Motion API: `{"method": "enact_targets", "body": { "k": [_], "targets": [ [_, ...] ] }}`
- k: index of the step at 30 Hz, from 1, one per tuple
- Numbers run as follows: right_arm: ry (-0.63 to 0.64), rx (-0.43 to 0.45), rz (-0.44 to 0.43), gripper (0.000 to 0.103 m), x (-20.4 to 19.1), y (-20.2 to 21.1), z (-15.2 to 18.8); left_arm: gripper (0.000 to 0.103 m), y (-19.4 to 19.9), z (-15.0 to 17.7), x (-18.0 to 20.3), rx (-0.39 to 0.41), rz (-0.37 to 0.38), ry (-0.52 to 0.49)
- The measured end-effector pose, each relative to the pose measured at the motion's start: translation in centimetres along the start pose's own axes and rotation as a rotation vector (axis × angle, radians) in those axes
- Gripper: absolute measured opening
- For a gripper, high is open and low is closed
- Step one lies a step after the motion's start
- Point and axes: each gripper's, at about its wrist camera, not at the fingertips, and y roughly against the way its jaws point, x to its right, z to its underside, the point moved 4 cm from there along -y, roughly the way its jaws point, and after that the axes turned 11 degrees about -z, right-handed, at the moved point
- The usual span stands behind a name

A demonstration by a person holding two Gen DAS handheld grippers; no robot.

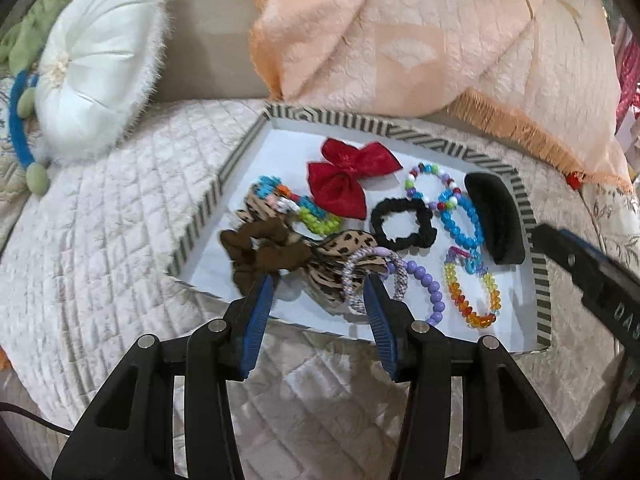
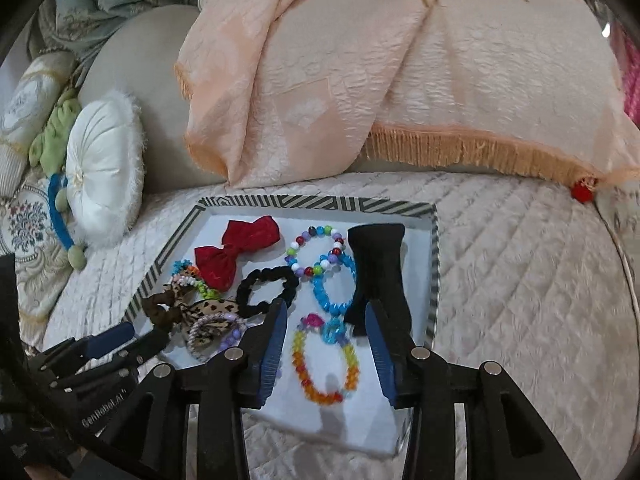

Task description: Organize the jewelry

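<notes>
A striped-rim tray [image 1: 208, 216] [image 2: 434, 264] lies on the quilted bed and holds hair ties, bows and bead bracelets. My left gripper [image 1: 320, 280] is open above the near edge, its fingers either side of the leopard-print bow [image 1: 332, 264] and a woven lilac hair tie [image 1: 360, 276]. A brown scrunchie [image 1: 260, 252] lies by its left finger. My right gripper [image 2: 326, 312] is open over the rainbow bead bracelet [image 2: 324, 360], with the black velvet clip [image 2: 378, 276] beside its right finger. A red bow [image 2: 236, 250], black scrunchie [image 2: 264, 290] and blue bracelet [image 2: 334, 284] lie further in.
A peach fringed blanket [image 2: 360, 80] is heaped behind the tray. A round white cushion [image 1: 96, 64] and a blue-and-green toy [image 1: 24, 136] lie at the left. A multicolour bead bracelet [image 1: 432, 184] and a purple bead bracelet [image 1: 428, 288] also lie in the tray.
</notes>
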Motion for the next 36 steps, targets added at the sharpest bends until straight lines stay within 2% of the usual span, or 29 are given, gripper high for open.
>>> {"method": "enact_targets", "body": {
  "k": [5, 21, 36],
  "targets": [
    [0.014, 0.004, 0.011, 0.052, -1.7, 0.6, 0.8, 0.047, 1.0, 0.0, -0.9, 0.02, -0.004, 0.02],
    [0.056, 0.06, 0.058, 0.054, -4.5, 2.1, 1.0, 0.047, 3.1, 0.0, -2.8, 0.068, -0.027, 0.039],
    [0.067, 0.04, 0.069, 0.055, -4.9, 1.7, 1.6, 0.047, 3.4, 0.0, -3.2, 0.076, -0.042, 0.042]
  ]
}}
